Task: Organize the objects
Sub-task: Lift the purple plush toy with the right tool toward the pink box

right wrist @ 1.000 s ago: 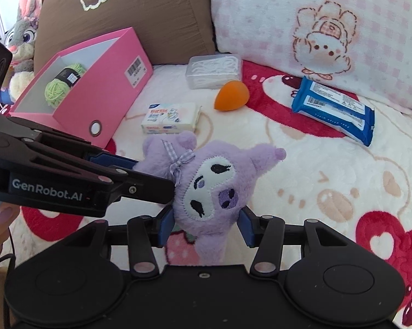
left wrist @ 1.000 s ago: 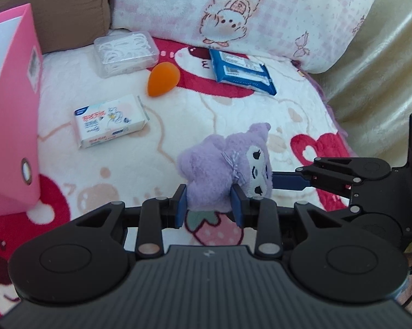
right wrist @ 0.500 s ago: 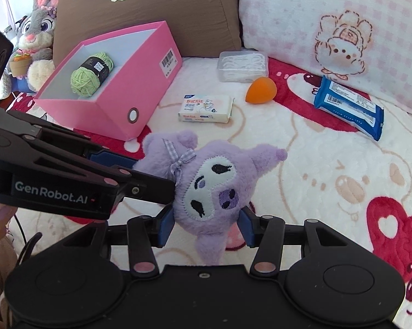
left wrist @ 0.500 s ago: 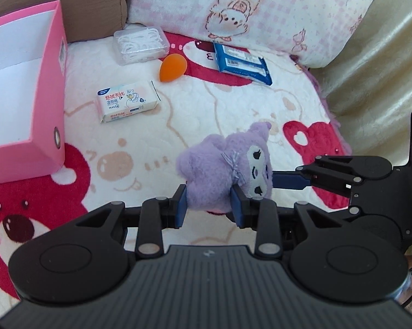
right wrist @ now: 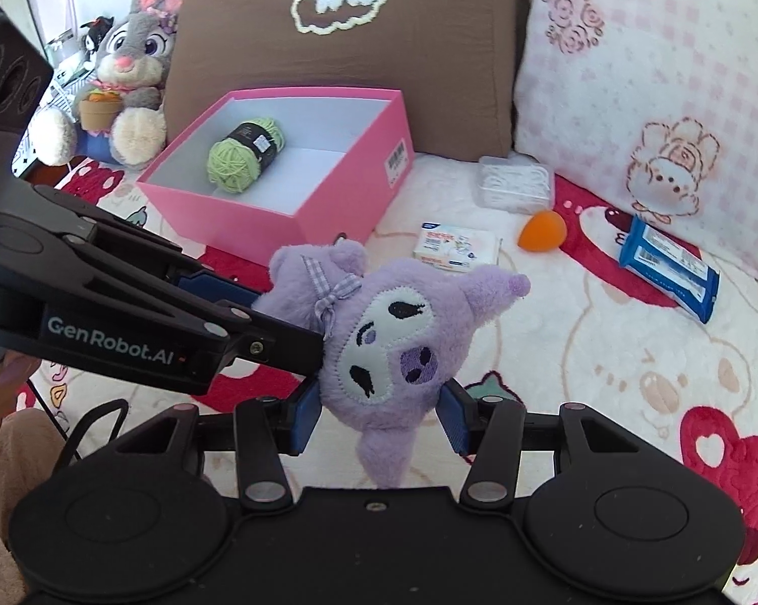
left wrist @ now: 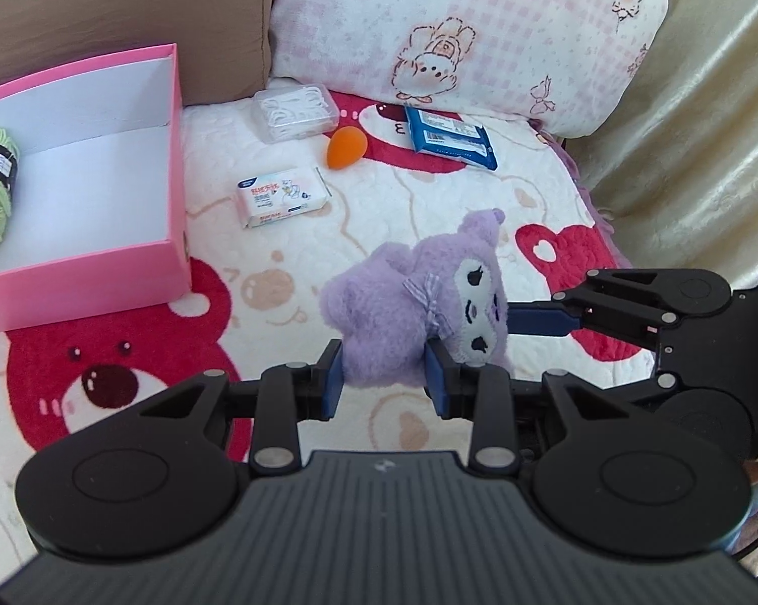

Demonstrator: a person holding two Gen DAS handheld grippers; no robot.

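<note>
**poster1:** Left gripper [left wrist: 384,378] is clamped on the back half of the purple plush [left wrist: 419,317], blue pads dug into the fur on both sides. Right gripper [right wrist: 379,416] has the head end pinched the same way, just under the stitched face. So both are squeezing one toy, and it hangs between them clear of the blanket [left wrist: 429,232].

**poster2:** What's different from a second back, though?

**poster1:** Grip hasn't changed at all, same squeeze on both. What changed is the view: a second ago the left camera only caught the near corner of the pink box [right wrist: 288,212]; now you can see right down into it, green yarn ball [right wrist: 245,156] and all. The blanket items look smaller and further off too. I read that as both hands lifting the plush and swinging it toward the box side.

**poster2:** So it's headed in with the yarn?

**poster1:** That's my guess. The box is well open, with lots of bare floor next to the yarn. The plush isn't over it yet, it's near the box's front corner in the right view. Tissue pack [left wrist: 282,196], orange sponge [left wrist: 342,147], clear case [left wrist: 298,111] and blue wipes [left wrist: 449,138] sit untouched on the blanket, so there's plenty left to sort.
</note>
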